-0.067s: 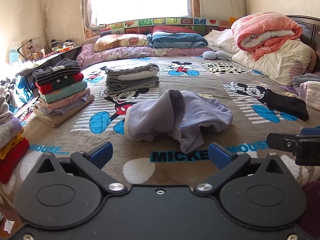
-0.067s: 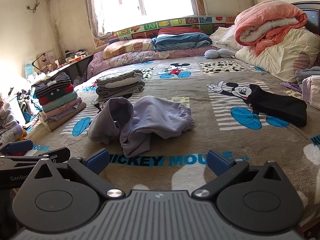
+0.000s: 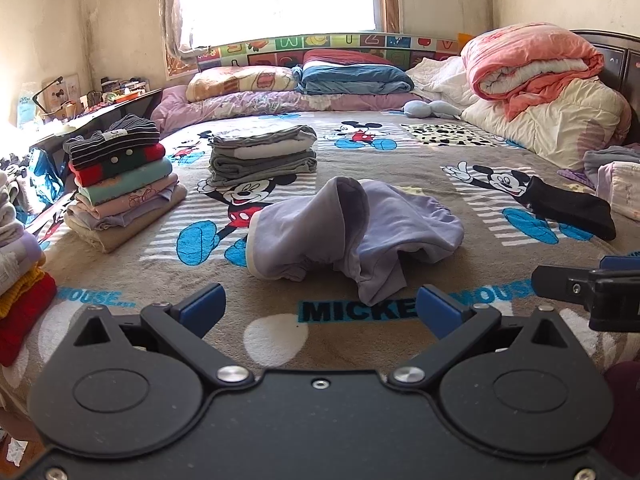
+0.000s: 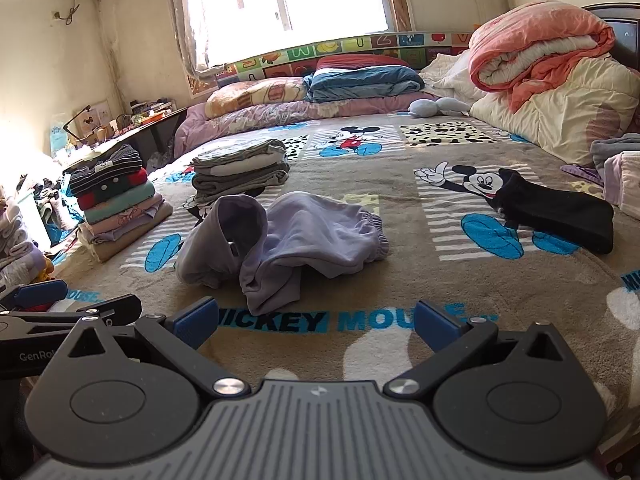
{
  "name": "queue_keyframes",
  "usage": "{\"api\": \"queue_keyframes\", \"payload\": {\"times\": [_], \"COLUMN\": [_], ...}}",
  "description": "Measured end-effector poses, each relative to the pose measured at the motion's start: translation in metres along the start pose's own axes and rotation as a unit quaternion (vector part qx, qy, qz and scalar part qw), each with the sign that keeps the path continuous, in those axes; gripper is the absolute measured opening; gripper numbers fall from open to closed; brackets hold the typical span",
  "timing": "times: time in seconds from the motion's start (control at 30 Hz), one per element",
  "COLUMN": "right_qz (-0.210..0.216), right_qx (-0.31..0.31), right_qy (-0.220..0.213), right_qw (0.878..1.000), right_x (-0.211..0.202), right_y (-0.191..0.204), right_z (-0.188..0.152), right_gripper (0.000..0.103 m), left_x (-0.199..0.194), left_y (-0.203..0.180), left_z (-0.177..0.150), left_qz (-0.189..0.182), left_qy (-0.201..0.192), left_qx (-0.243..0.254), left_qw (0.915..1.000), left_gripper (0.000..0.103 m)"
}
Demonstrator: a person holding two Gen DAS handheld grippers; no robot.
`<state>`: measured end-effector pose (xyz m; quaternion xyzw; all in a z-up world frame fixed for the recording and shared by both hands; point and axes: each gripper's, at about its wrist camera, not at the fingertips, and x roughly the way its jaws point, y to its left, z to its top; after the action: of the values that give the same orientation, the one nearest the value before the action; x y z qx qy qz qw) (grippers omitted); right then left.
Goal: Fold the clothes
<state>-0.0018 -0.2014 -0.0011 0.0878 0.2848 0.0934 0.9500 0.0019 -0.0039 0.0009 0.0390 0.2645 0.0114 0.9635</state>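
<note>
A crumpled lilac garment [image 3: 352,232] [image 4: 280,236] lies in a heap in the middle of the Mickey Mouse blanket [image 3: 400,152] [image 4: 400,280]. My left gripper [image 3: 320,312] hovers just short of it, wide open and holding nothing. My right gripper [image 4: 316,320] is also wide open and bare, close in front of the same heap. Each gripper shows at the edge of the other's view, the right gripper [image 3: 588,288] on the right and the left gripper [image 4: 60,304] on the left.
A tall stack of folded clothes [image 3: 120,184] [image 4: 116,208] stands at the left, a grey folded stack [image 3: 262,154] [image 4: 240,172] behind the heap. A black garment [image 3: 568,208] [image 4: 556,212] lies right. Pillows and a pink quilt [image 3: 532,60] line the back and right.
</note>
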Motion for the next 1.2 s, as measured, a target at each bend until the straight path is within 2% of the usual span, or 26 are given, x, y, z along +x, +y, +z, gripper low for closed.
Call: {"api": "queue_keyframes", "payload": {"times": [0.17, 0.27, 1.2], "right_qz": [-0.001, -0.001, 0.003], "right_qx": [-0.003, -0.005, -0.009], "right_qy": [-0.001, -0.001, 0.004], "right_qw": [1.000, 1.000, 1.000], "right_x": [0.000, -0.001, 0.000], "right_y": [0.002, 0.003, 0.008], "right_z": [0.000, -0.001, -0.002], "right_gripper": [0.103, 0.103, 0.103], "left_x": [0.002, 0.000, -0.001], "left_y": [-0.007, 0.007, 0.011], "left_z": [0.004, -0.002, -0.003], "left_qz": [0.006, -0.006, -0.010], "left_qy": [0.014, 0.007, 0.013], "left_qx": [0.004, -0.017, -0.024], "left_qw": [0.9999, 0.9998, 0.9996], "left_gripper": [0.103, 0.103, 0.103]}}
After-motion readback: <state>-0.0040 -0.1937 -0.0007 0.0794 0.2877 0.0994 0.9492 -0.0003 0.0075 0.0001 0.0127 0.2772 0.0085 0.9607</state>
